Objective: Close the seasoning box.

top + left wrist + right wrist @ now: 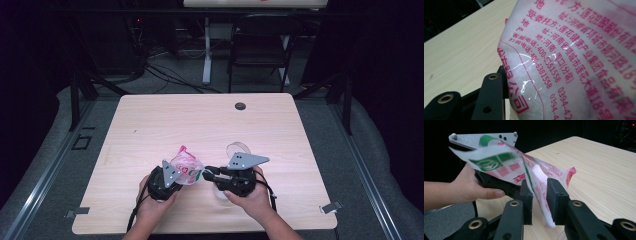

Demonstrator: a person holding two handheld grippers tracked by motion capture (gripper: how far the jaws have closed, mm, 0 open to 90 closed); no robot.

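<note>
Pale wooden table (pixel 210 125), near centre: a pink-printed plastic bag (pixel 186 167) of white granules held between two grippers. Left gripper (pixel 172 175) clamps its left side; right gripper (pixel 539 197), jaws narrowly parted, straddles its edge.

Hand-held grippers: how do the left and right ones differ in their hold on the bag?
The left hand-held gripper grips the bag and carries it; the right hand-held gripper only straddles the bag's edge. The left's jaw presses the bag; the right's jaws stand apart. Both meet at the bag.
</note>
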